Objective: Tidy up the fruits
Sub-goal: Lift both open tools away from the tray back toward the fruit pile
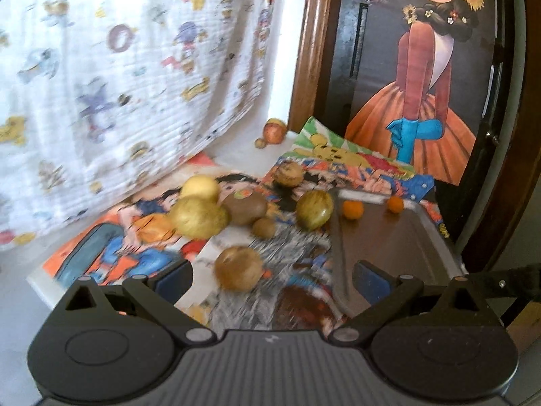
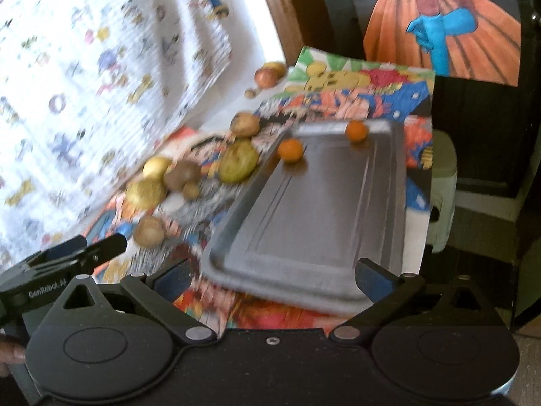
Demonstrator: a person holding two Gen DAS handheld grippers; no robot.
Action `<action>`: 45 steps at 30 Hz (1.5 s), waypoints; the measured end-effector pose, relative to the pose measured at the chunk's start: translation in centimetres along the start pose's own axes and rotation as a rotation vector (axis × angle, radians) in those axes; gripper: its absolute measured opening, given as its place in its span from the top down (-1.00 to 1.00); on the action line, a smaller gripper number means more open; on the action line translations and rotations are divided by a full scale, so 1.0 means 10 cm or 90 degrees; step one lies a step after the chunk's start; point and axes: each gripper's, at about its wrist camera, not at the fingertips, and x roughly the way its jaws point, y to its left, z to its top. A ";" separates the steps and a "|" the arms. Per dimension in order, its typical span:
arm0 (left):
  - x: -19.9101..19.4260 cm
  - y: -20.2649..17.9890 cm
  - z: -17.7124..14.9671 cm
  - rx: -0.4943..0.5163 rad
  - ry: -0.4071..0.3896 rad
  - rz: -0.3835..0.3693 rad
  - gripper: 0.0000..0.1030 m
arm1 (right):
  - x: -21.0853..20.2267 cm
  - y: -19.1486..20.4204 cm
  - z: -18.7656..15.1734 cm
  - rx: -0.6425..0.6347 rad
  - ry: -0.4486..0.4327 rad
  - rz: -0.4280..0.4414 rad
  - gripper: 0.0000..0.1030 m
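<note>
Both views are pretty smeared, so the brownish and yellow-green fruits (image 1: 216,215) piled on the cartoon-print cloth (image 1: 135,247) are hard to name. Two small orange fruits (image 2: 290,150) sit at the far end of the dark tray (image 2: 314,223); an apple (image 1: 273,131) lies well apart by the patterned curtain (image 1: 111,77). Left hand-held gripper (image 1: 272,279) and right hand-held gripper (image 2: 274,275) both spread wide, holding nothing. The counter underneath is mostly covered.

Matt grey metal-looking tray (image 2: 314,203), glossy printed paper posters (image 1: 142,237) beneath, crinkled white cloth (image 1: 118,77) at ten o'clock, polished wood frame (image 1: 307,47), matt black plastic gripper (image 1: 270,280)
</note>
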 end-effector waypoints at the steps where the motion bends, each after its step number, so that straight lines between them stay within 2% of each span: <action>1: -0.02 0.04 -0.04 -0.001 0.004 0.004 -0.99 | 0.00 0.03 -0.05 -0.002 0.008 0.002 -0.99; 13: -0.12 0.42 -0.33 -0.035 0.042 0.036 -0.99 | 0.24 0.28 -0.34 -0.018 0.107 0.033 -0.99; 25: -0.02 0.68 -0.40 -0.065 0.062 0.059 -0.99 | 0.59 0.64 -0.22 -0.050 0.168 0.085 -0.99; 31: 0.03 0.76 -0.37 -0.072 0.053 0.057 -0.99 | 0.72 0.76 -0.03 -0.074 0.160 0.088 -0.99; 38: 0.15 0.76 -0.31 -0.061 0.034 0.039 -0.99 | 0.88 0.80 0.24 -0.123 0.130 0.066 -0.99; 45: 0.33 0.67 -0.22 -0.037 0.032 0.020 -0.99 | 1.07 0.73 0.57 -0.118 0.104 0.055 -0.99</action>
